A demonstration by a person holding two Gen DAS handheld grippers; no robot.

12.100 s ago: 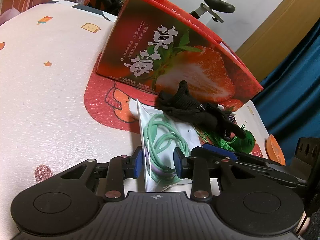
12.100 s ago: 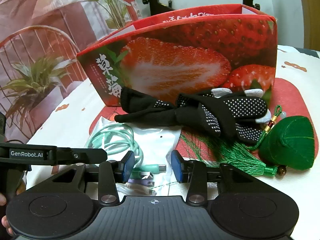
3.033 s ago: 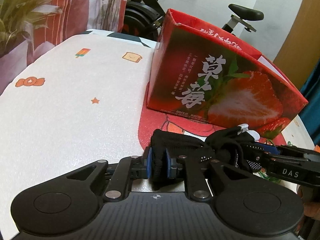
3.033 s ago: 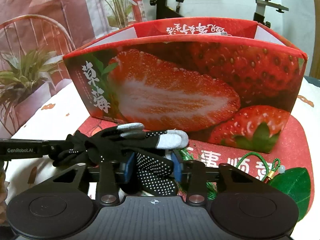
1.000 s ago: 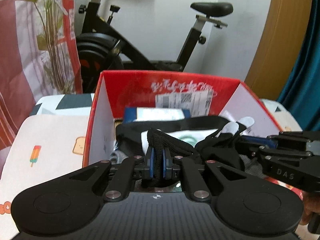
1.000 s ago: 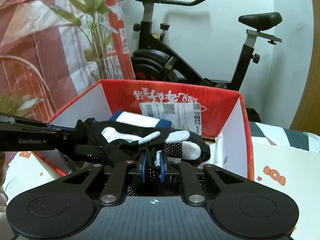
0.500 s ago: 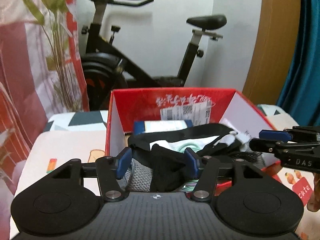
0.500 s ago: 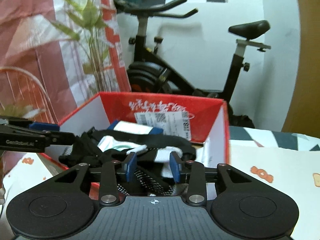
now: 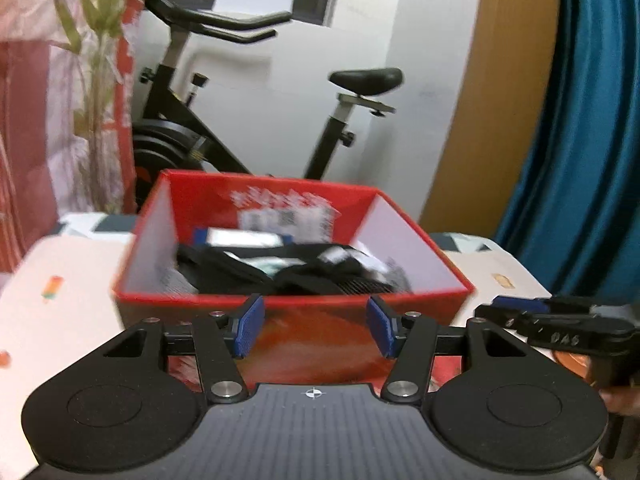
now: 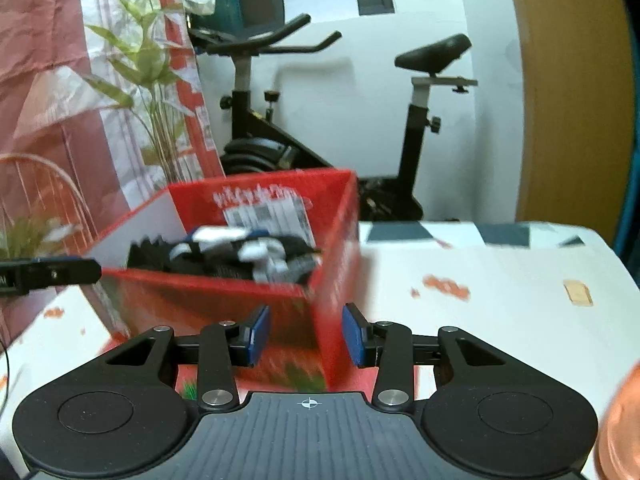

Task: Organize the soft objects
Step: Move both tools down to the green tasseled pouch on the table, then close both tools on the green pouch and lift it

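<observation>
Gloves [image 9: 320, 272], black knit ones with pale grey fingertips and dotted palms, lie bundled inside the open red cardboard box printed with strawberries [image 9: 288, 320], resting on a tangle of black strap and a flat blue-edged packet; the blur makes the finer contents impossible to sort out. In the right wrist view the same gloves [image 10: 248, 260] heap up against the box's [image 10: 224, 304] near wall, their light tips showing above the rim. The left gripper [image 9: 316, 330] hangs in front of the box with its blue-padded jaws well apart and nothing between them, its jaws having just been opening; only the box's red front panel shows through the gap. The right gripper [image 10: 306, 334] sits before the box's near corner, jaws parted more narrowly and likewise empty, having just been opening too. From the left wrist view the right gripper [image 9: 516, 304] pokes in from the right edge, just beside the box's right-hand corner, with a bit of hand below it. The box stands on a white table cover dotted with small cartoon prints [image 10: 480, 280]. Behind the table stands a black exercise bike [image 10: 332, 120] against a white wall, with a leafy green plant [image 10: 148, 80] to its left and a deep blue curtain [image 9: 580, 160] to the right.
</observation>
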